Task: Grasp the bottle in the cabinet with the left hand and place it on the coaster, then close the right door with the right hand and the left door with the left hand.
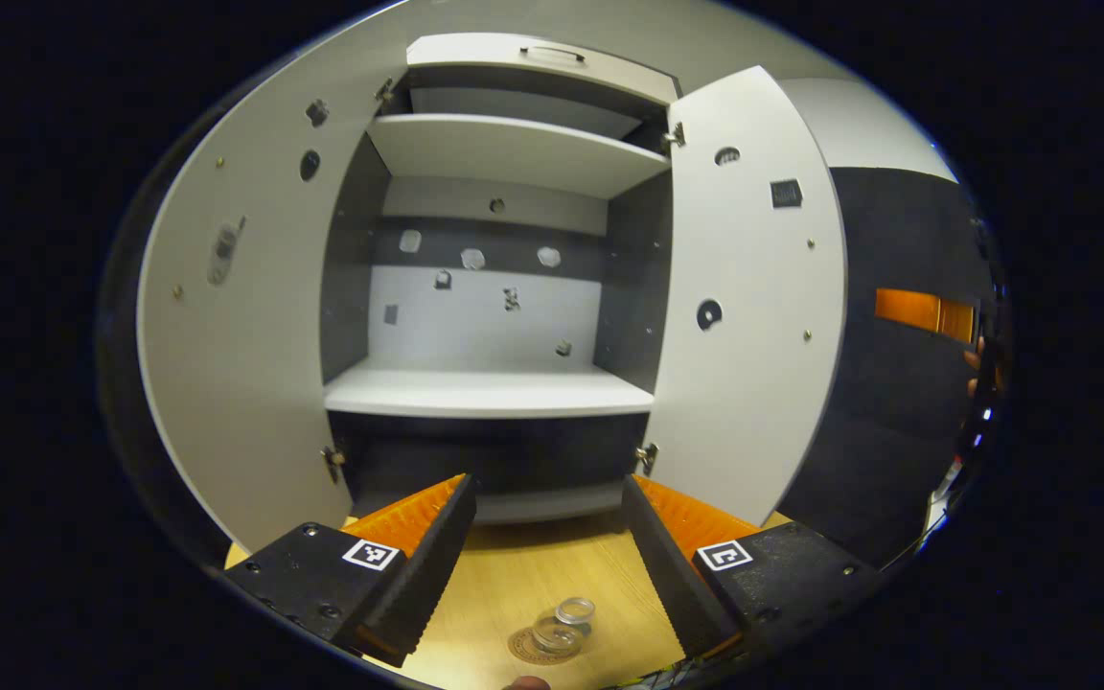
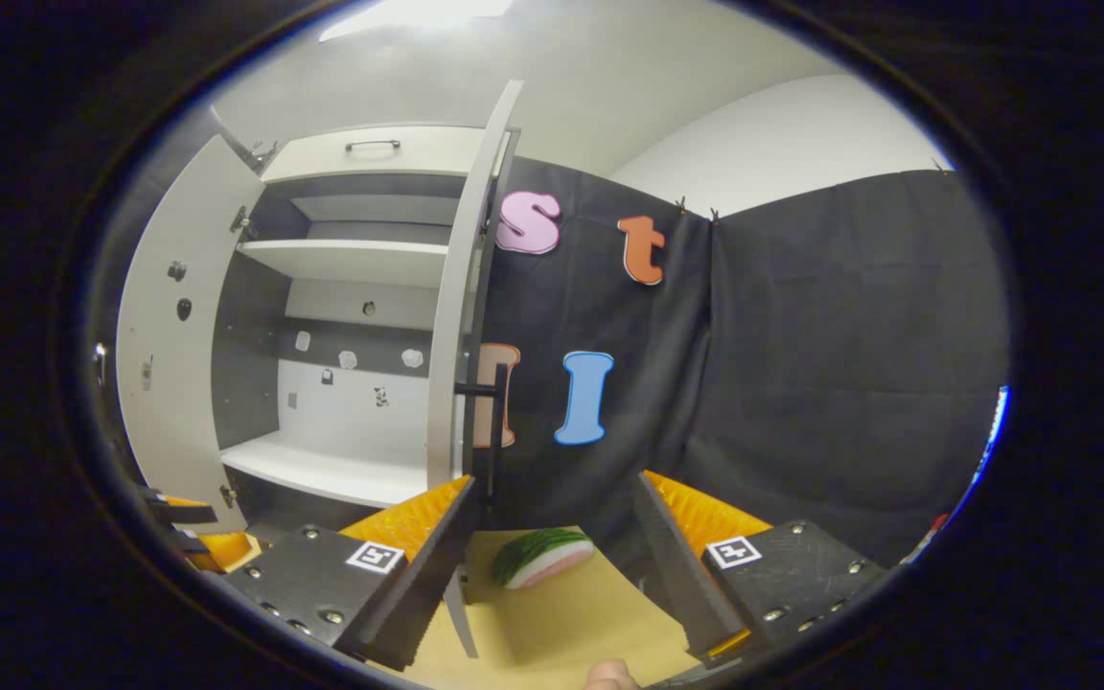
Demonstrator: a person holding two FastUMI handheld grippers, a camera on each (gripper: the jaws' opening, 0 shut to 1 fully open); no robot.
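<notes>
White two-door cabinet (image 1: 490,393) at the back of the light wooden table (image 1: 514,575), both doors swung open. Clear glass bottle (image 1: 562,628) on round coaster (image 1: 538,647) in front of it. Green-and-pink watermelon slice toy (image 2: 542,556) on the table, right of right door (image 2: 461,316).

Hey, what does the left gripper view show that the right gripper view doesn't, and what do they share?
Left gripper view: the clear bottle standing on the coaster, below the open left gripper. Right gripper view: a watermelon slice on the table past the open right gripper, and the right door edge-on with its handle. Shared: the cabinet with doors open, and the wooden table.
</notes>
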